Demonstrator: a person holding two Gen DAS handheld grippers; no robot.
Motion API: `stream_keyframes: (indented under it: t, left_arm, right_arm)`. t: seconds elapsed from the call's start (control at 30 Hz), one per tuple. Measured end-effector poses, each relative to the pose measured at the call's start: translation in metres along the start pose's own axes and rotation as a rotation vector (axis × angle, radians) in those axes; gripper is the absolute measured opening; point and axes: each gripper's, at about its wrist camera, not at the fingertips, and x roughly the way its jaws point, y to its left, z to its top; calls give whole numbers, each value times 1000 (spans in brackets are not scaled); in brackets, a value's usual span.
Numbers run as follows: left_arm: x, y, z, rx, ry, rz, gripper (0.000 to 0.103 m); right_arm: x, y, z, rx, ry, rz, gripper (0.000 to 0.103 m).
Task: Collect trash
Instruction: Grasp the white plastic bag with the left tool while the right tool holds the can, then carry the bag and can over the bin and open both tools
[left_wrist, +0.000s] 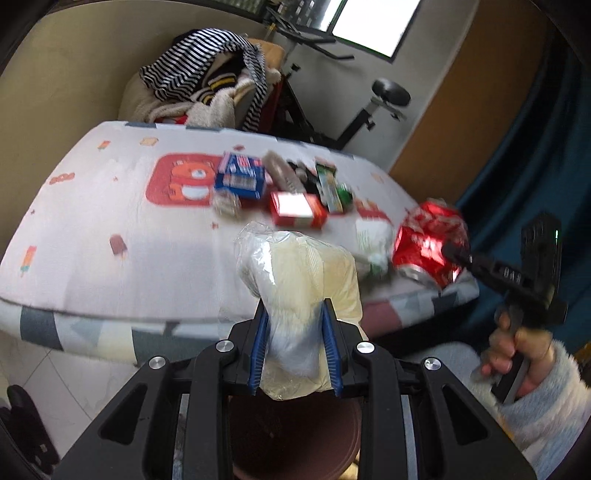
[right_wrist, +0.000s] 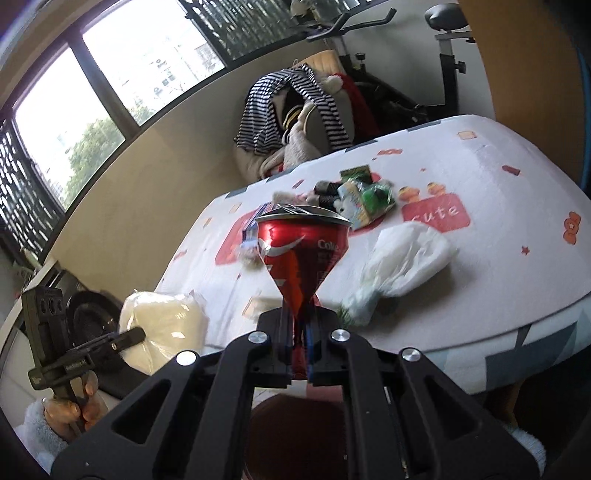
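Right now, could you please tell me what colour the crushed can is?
Red with white lettering; the crushed can shows best in the right wrist view.

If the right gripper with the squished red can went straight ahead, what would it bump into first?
Probably the pile of boxes and wrappers on the table. The right gripper, shut on the crushed cola can, points toward that heap. Depth is unclear, so it might pass just above.

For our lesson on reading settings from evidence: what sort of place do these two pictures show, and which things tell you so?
Probably a lived-in room at home, perhaps a spare room. An exercise bike stands by the wall, striped clothes are heaped on a chair, and a table with a cartoon-print cloth holds snack boxes.
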Motion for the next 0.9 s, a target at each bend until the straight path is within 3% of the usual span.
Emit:
stream_keyframes:
  t: [0.37, 0.77, 0.9]
  left_arm:
    - [39, 0, -59, 18, 180, -2, 28]
    - [74, -6, -79, 40, 264, 10, 30]
    - [79, -9, -80, 52, 266, 33, 45]
  right_arm:
    - [2, 8, -24, -15, 38, 12, 9]
    - [0, 3, -33, -37, 46, 3, 9]
    - [-1, 2, -36, -35, 49, 3, 9]
